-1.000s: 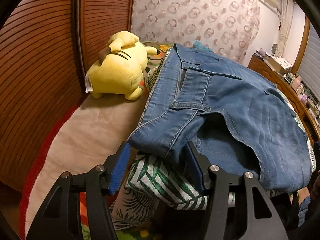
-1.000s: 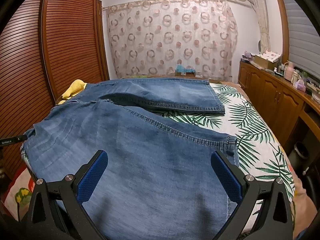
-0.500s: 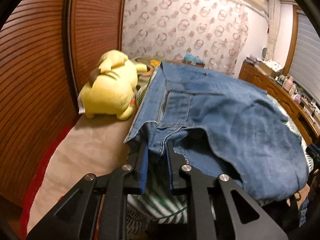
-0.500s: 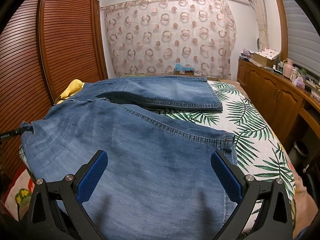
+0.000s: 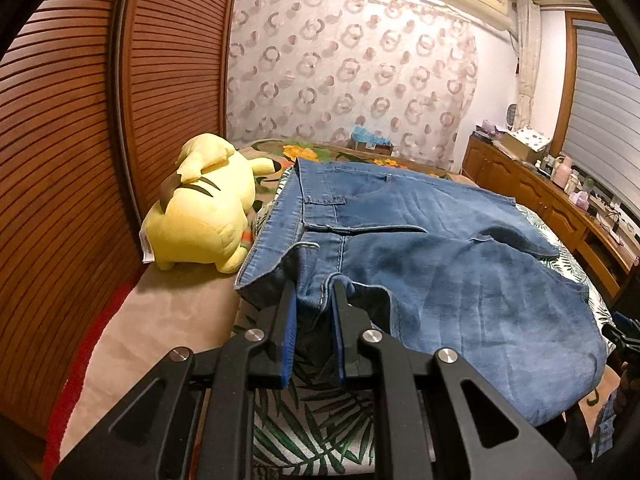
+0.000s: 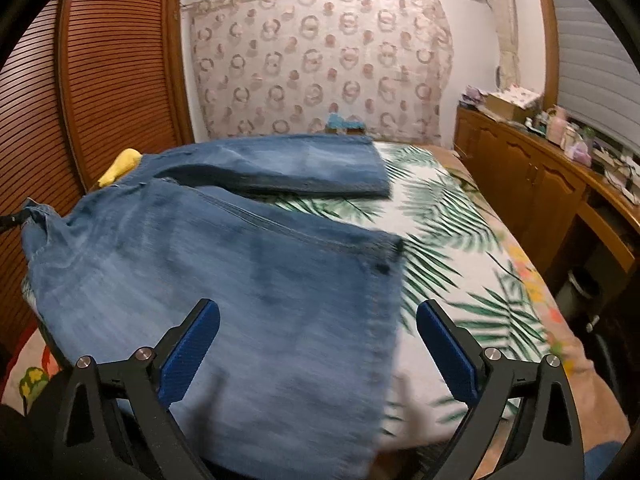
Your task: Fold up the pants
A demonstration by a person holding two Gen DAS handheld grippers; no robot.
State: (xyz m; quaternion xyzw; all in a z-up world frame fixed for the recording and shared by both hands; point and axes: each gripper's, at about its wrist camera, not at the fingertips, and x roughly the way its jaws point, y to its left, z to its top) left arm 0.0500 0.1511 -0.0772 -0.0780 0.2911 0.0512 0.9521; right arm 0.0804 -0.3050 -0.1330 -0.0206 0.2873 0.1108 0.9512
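Left wrist view gives me the clearest read: the jeans [image 5: 440, 264] lie spread across the leaf-print bedspread [image 5: 320, 432], and my left gripper [image 5: 314, 308] has its jaws drawn nearly together, pinching the waistband corner [image 5: 316, 280] at the near edge. That corner is raised off the bed while the rest of the denim rests flat. Both legs run away from the waistband toward the far side of the bed, the near leg [image 6: 240, 280] overlapping nothing, the far leg [image 6: 288, 164] lying just beyond it with a strip of bedspread between them.

My right gripper [image 6: 318, 344] stands with its jaws wide apart and holds nothing; it hovers over the hem end of the near leg, and the view is blurred.

Beside the waistband, on the wardrobe side, sits a yellow plush toy [image 5: 200, 208], near the denim but apart from it. Past the hems stands a wooden cabinet [image 6: 520, 184] along the wall.

My worry is the pinch: it has only a small bite of thick seamed cloth, so a quick pull could slip it free. With one end lifted alone, the leg could drag and bunch rather than fold cleanly. Swinging the waistband sideways might also catch the plush toy.
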